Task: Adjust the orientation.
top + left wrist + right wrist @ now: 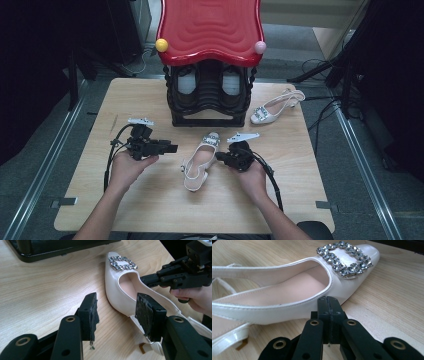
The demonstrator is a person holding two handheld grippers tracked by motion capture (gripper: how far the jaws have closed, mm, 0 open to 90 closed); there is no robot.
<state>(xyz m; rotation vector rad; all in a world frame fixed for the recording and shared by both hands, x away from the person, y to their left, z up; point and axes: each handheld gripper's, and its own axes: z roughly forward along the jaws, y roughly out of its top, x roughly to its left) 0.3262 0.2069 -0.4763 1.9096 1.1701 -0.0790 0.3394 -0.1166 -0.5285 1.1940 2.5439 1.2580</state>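
Table (pixel 150 200): a light wood top, seen from above, with a person's forearms coming in from the near edge and a gripper in each hand.
Rack (pixel 210 97): a black stand at the far middle of the table under a glossy red wavy top, a yellow ball at one front corner and a pink one at the other; pale shoes sit inside its two openings.
Near shoe (pixel 199 162): a white slingback with a jewelled buckle (pixel 344 258) on the toe lies on its sole at the centre of the table, toe towards the rack, between the two grippers.
Far shoe (pixel 276 107): its mate rests on the table just right of the rack, well apart from both hands.
Left gripper (pixel 116 313): held level in the left hand (pixel 127 167), left of the near shoe; its jaws stand apart with nothing clamped, and in the left gripper view the shoe's side shows through the gap and behind the right-hand pad, which sits just off the shoe.
Right gripper (pixel 328 302): in the right hand (pixel 252 177), its jaws are pressed flat together and grasp nothing; the closed tip sits at the shoe's outer side wall, just below the buckle. Whether it touches the leather cannot be told.
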